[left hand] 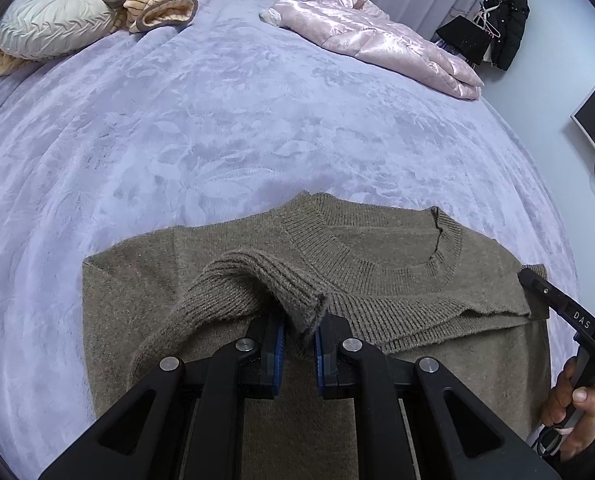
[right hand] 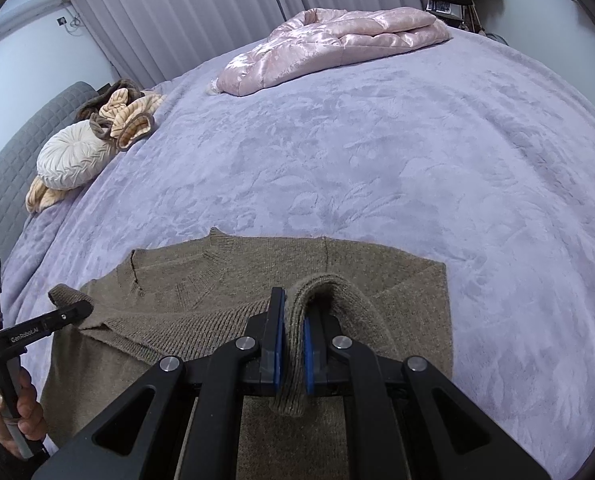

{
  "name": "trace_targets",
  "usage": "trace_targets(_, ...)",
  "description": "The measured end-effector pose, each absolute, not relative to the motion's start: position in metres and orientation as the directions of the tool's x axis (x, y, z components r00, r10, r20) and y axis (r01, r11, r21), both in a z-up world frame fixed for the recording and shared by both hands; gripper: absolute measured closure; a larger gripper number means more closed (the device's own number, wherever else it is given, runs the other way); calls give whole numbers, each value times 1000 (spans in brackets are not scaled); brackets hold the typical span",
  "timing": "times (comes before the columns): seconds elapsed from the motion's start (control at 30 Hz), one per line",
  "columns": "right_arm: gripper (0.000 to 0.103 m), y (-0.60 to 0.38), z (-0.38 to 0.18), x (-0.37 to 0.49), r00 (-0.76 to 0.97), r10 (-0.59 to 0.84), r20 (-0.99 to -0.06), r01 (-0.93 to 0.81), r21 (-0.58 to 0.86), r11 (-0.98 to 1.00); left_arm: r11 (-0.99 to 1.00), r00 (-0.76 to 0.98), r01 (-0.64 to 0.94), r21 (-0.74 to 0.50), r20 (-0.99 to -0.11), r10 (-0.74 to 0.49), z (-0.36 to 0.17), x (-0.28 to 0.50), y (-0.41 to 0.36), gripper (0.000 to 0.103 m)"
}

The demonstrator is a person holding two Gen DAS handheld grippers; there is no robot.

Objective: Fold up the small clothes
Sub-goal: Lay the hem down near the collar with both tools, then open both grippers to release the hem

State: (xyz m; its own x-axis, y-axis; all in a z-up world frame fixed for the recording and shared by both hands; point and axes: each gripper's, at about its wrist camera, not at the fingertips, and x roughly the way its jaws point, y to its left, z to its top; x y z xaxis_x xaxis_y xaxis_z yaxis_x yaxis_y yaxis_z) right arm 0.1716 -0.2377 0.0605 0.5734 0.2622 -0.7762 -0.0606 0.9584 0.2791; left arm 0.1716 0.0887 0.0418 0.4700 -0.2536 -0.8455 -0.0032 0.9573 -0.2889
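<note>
On the lilac bedspread (left hand: 217,120), your left gripper (left hand: 299,340) and right gripper (right hand: 290,344) each clench 1 sleeve cuff of the brown sweater (left hand: 417,248), pink jacket (left hand: 377,40) at 1 o'clock.

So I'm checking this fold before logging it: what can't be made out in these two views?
- Lower hem of the olive-brown knitted sweater: both views, hidden by the gripper bodies and cut off by the bottom edge.
- Left gripper grip on the ribbed sleeve cuff: left wrist view, cuff covers the pads.
- Dark clothes on the hanger rack: left wrist view, too small.
- Right gripper: cuff end below the fingers hidden.
</note>
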Motion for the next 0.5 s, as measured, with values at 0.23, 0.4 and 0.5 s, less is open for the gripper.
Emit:
trace_targets(0.23, 94, -238, 53, 178, 563, 260, -784, -56, 278, 959, 957, 458, -7, -292, -851, -256, 38, 182, 89, 90)
trace_targets(0.4, 94, -240, 50, 183, 561, 271, -782, -50, 295, 954, 957, 458, -4, -289, -852, -255, 36, 188, 88, 90)
trace_targets(0.5, 94, -243, 50, 186, 559, 285, -779, -42, 317, 947, 958, 455, -4, -287, -853, -254, 35, 190, 87, 90)
